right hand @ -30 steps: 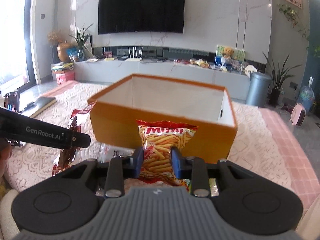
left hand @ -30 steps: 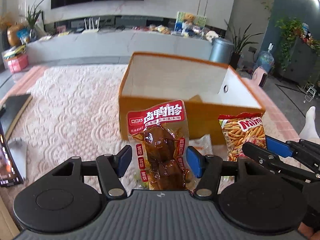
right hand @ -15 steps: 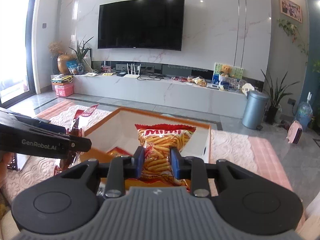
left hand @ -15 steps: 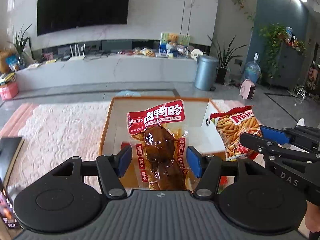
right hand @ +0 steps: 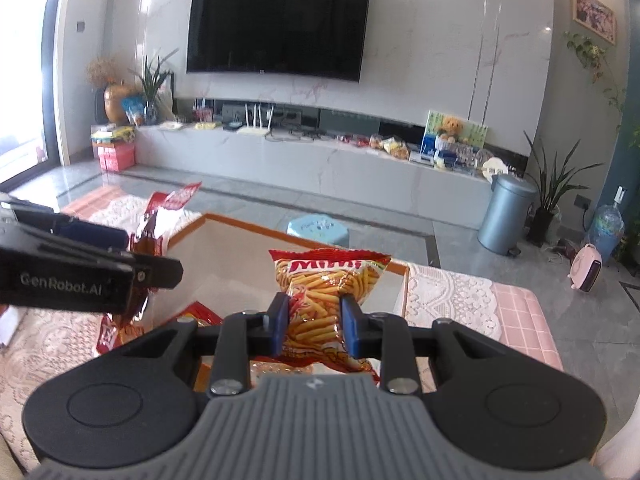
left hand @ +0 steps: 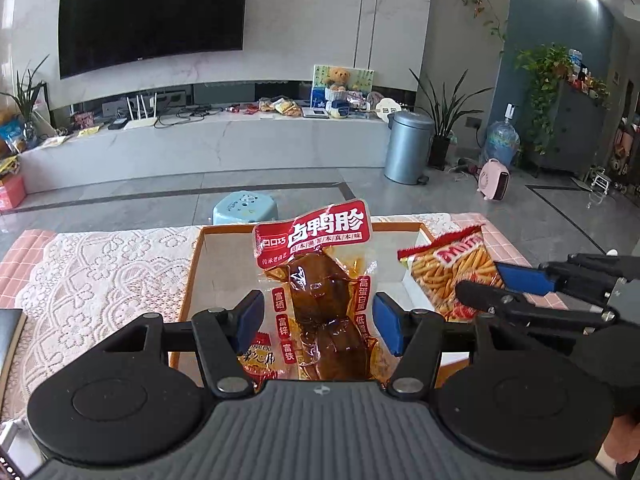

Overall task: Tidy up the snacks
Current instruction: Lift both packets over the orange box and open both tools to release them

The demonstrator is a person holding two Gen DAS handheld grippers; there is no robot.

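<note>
Snacks clenched in both tongs (left hand: 318,322) (right hand: 314,322) above orange box (left hand: 192,276); lace-covered table (left hand: 100,272); marble-walled lounge.

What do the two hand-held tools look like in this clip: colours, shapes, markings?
Both match: the left tool and right tool have black linkage fingers tipped with blue pads, two round black discs and a ribbed grey body. White "GenRobot.AI" lettering marks the left tool's side.

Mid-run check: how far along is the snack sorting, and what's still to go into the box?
Done: at least one red packet already lies inside the orange box. In hand: the left gripper holds the braised snack pouch and the right gripper holds the fries-print bag, both over the open box. Left: releasing both. Whether more snacks wait elsewhere is out of view.
</note>
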